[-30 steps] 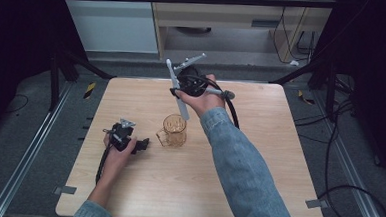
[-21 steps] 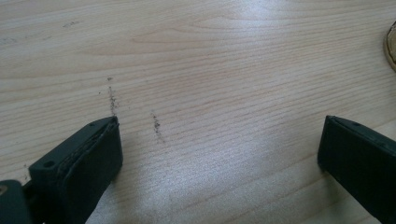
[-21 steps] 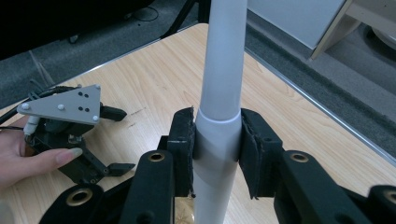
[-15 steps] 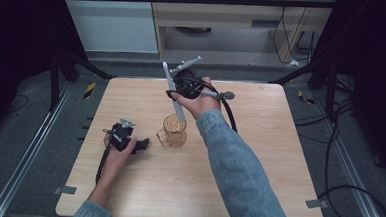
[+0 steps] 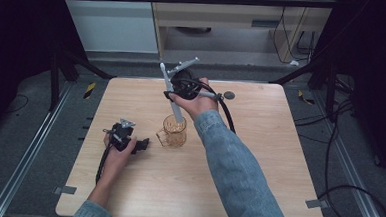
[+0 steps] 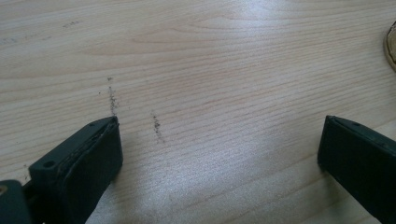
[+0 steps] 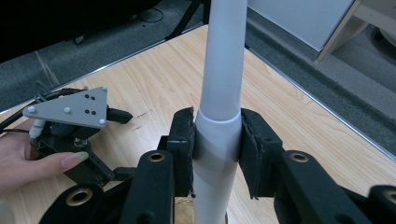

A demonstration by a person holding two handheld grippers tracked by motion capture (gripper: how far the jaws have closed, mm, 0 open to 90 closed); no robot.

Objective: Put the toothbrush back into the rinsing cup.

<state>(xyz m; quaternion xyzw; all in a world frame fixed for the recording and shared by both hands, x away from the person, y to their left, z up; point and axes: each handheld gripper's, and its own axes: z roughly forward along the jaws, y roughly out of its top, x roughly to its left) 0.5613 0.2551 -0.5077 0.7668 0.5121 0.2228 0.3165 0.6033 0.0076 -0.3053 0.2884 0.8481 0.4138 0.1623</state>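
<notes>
Right gripper (image 7: pixel 217 140) fingers (image 7: pixel 183 140) clamped on a grey tube (image 7: pixel 219 112) — its lower end stands tilted inside the amber glass mug (image 5: pixel 174 131) near the table (image 5: pixel 258 157) centre. Left gripper (image 5: pixel 141 146) fingers (image 6: pixel 88 158) apart — nothing between them, low over bare wood just left of the mug.

Surface: a square table (image 5: pixel 257 177) with a pale, light-grained wooden top, rounded corners and grey brackets at the front edge.
Centre: a clear amber plastic measuring jug with a side handle (image 5: pixel 173 133) stands upright on the wood.
Left: the black left gripper (image 5: pixel 141 146) rests on the top, near the jug's handle side, its cable trailing toward the front.
Far edge: a small dark round disc (image 5: pixel 229 96) lies flat.
Marks: faint dark scuffs (image 6: pixel 156 125) on the grain.
</notes>
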